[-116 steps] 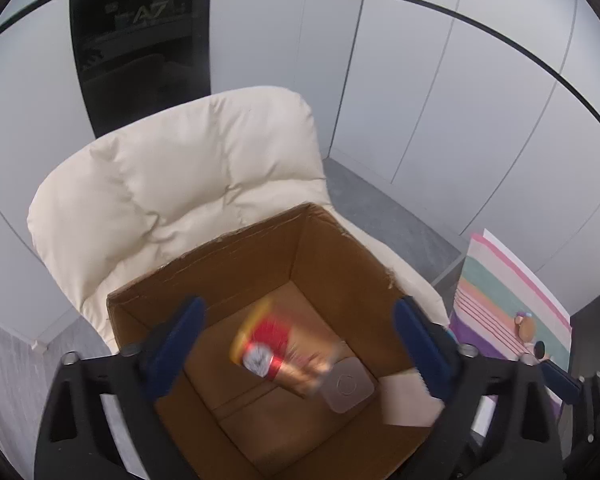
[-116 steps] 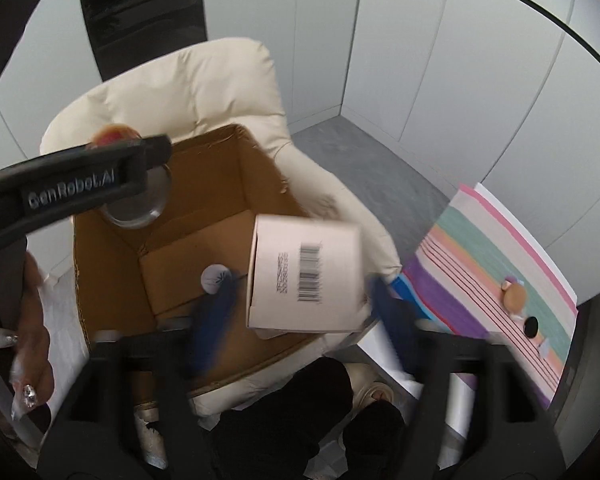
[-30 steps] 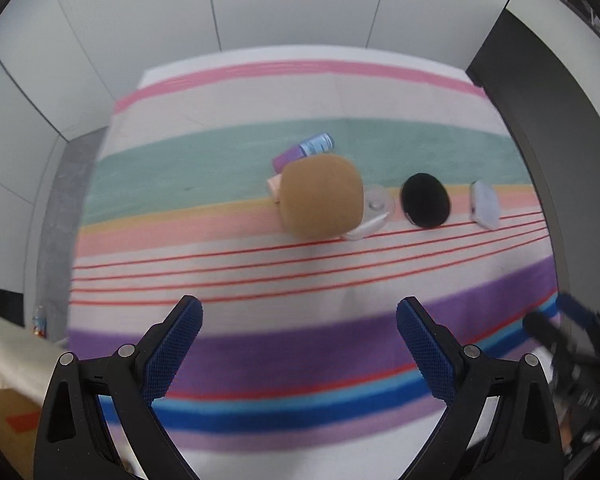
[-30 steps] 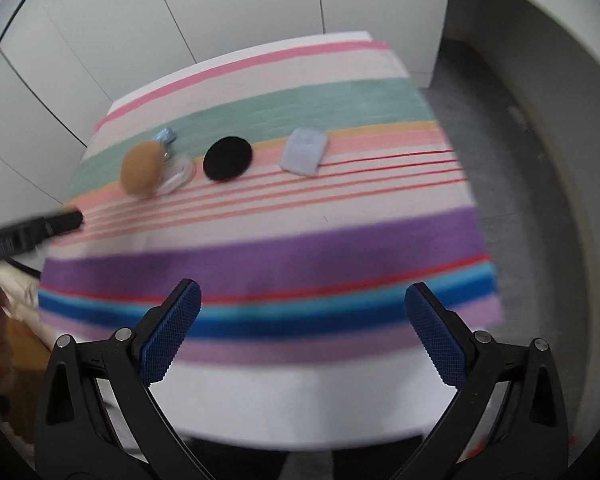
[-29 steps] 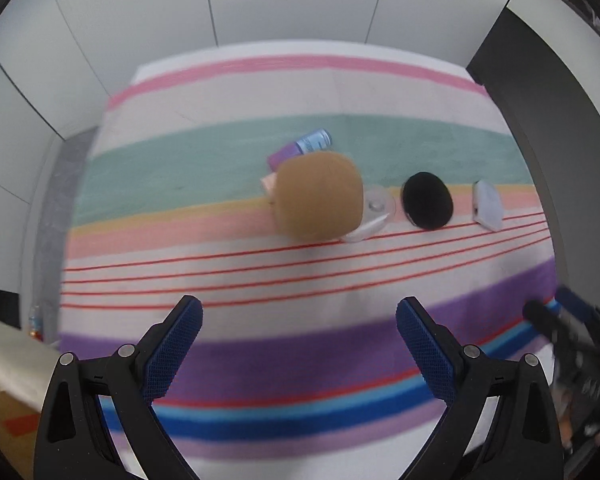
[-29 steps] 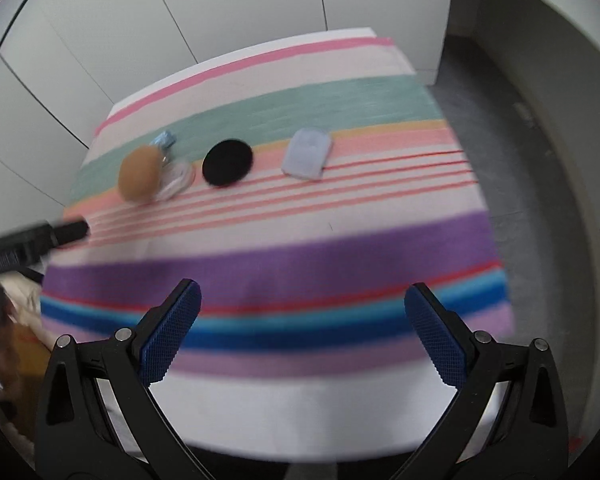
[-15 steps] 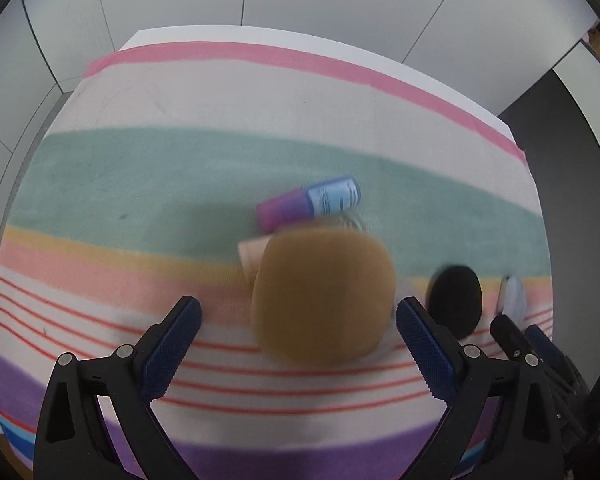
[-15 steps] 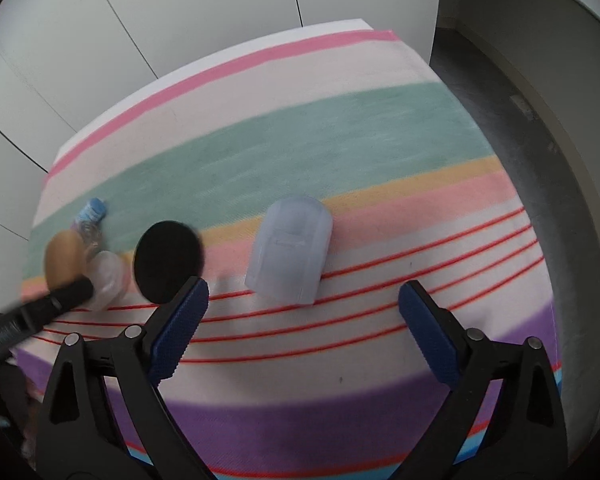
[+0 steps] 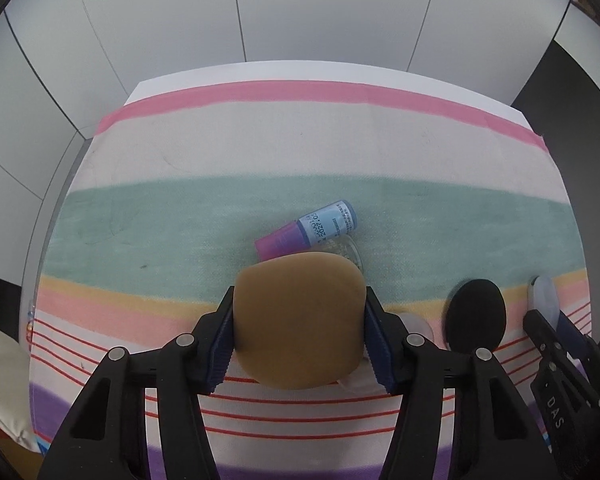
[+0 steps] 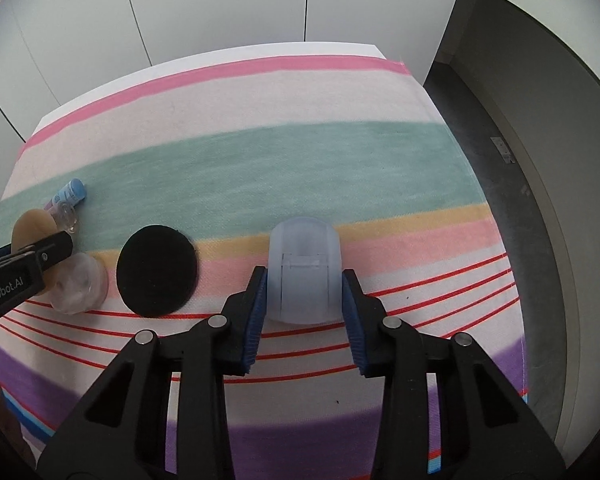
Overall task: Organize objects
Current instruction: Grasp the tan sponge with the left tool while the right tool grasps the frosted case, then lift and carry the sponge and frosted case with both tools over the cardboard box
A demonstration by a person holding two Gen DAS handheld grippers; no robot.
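My left gripper [image 9: 299,330] is shut on a tan makeup sponge [image 9: 299,320] on the striped cloth [image 9: 204,152]. A small blue and purple tube [image 9: 308,230] lies just behind the sponge, next to a clear round lid [image 9: 346,250]. My right gripper [image 10: 305,302] is closed against both sides of a frosted pale-blue plastic case [image 10: 305,274] lying on the cloth [image 10: 260,160]. A black round pad [image 10: 157,270] lies left of the case; it also shows in the left wrist view [image 9: 476,314]. The sponge [image 10: 30,224] and tube [image 10: 68,194] show at far left there.
A clear round container [image 10: 78,282] sits by the left gripper's finger [image 10: 28,264]. The right gripper body [image 9: 568,368] appears at the right in the left wrist view. White wall panels [image 10: 220,4] stand behind the table. A cream chair cushion [image 9: 0,380] is at the lower left.
Both grippers have moved forward and down to the cloth. The left has closed on the sponge, and the right has closed around the pale-blue case.
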